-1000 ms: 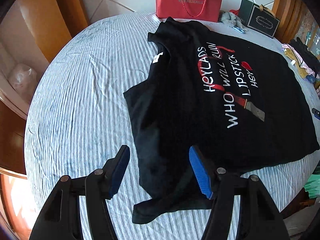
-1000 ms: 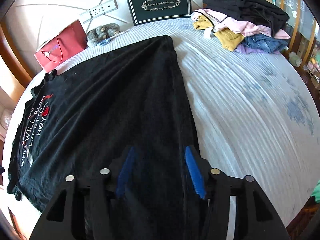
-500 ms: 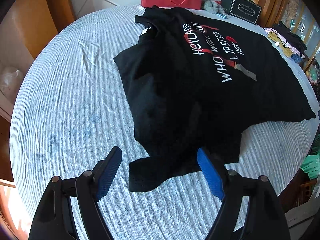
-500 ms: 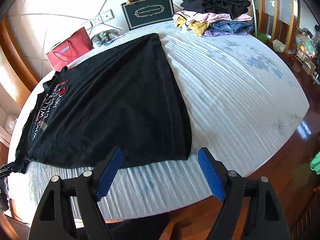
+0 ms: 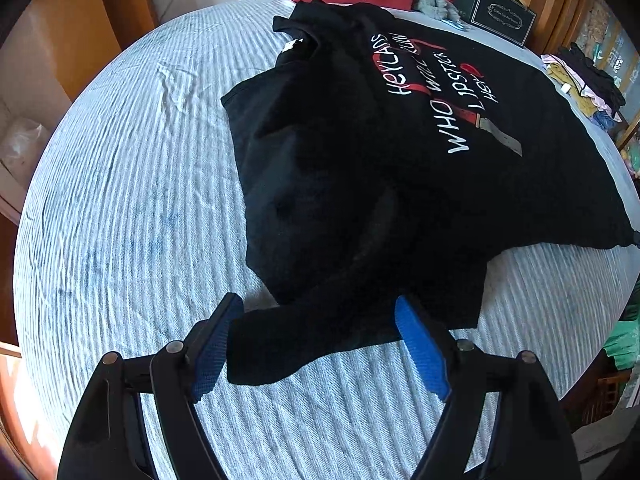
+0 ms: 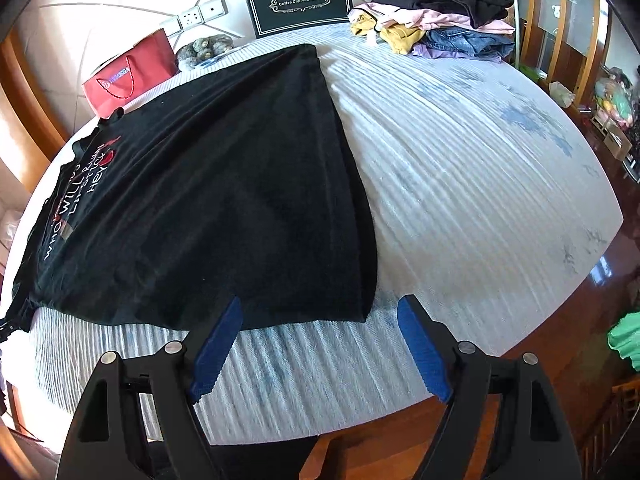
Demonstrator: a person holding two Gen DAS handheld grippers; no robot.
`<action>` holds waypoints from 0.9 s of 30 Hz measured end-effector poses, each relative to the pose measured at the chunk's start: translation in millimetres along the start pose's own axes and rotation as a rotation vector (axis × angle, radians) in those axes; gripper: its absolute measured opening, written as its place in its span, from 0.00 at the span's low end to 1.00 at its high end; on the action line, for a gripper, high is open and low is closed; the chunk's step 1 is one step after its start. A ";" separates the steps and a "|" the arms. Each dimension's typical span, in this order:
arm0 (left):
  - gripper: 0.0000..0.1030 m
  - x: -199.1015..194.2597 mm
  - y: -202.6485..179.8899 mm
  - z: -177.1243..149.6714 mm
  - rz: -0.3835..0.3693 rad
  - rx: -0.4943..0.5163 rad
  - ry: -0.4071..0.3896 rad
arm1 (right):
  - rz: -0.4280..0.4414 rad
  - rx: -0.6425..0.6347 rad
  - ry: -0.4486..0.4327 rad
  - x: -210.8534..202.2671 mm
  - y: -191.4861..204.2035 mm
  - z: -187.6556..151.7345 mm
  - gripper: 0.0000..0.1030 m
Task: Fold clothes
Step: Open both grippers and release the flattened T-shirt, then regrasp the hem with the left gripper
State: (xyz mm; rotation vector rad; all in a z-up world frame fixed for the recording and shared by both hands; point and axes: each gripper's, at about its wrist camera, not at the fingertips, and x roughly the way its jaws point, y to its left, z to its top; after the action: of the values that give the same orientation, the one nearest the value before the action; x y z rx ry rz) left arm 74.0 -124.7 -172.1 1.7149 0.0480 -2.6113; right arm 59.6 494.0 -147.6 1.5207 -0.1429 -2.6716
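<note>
Shirt flat on bed; sleeve between wide left gripper; near corner just ahead of wide right gripper.

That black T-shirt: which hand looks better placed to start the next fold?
Probably the left. The left tool is open with the black T-shirt sleeve lying between its pads. The right tool is open too, but only the hem corner reaches its gap, over the striped sheet.

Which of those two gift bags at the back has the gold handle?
The dark green bag with the ornate gold label; the red bag beside it has a red cord handle instead.
</note>
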 end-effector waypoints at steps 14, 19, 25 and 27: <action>0.15 -9.6 -13.3 0.1 -0.084 0.050 -0.007 | -0.032 -0.078 0.035 12.1 28.3 2.6 0.13; 0.08 -33.1 -8.8 9.7 -0.128 0.022 -0.041 | -0.011 -0.025 0.028 4.1 29.7 6.1 0.08; 0.08 -69.7 10.1 55.0 -0.213 -0.066 -0.130 | 0.073 0.030 -0.064 -18.9 22.1 46.5 0.07; 0.08 -74.6 13.0 79.8 -0.218 -0.084 -0.153 | 0.095 0.034 -0.088 -20.6 20.8 69.9 0.07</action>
State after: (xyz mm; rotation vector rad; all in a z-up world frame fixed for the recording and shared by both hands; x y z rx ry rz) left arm 30.8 -140.7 -72.2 1.5588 0.3564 -2.8387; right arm 10.2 478.9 -92.1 1.3684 -0.2592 -2.6753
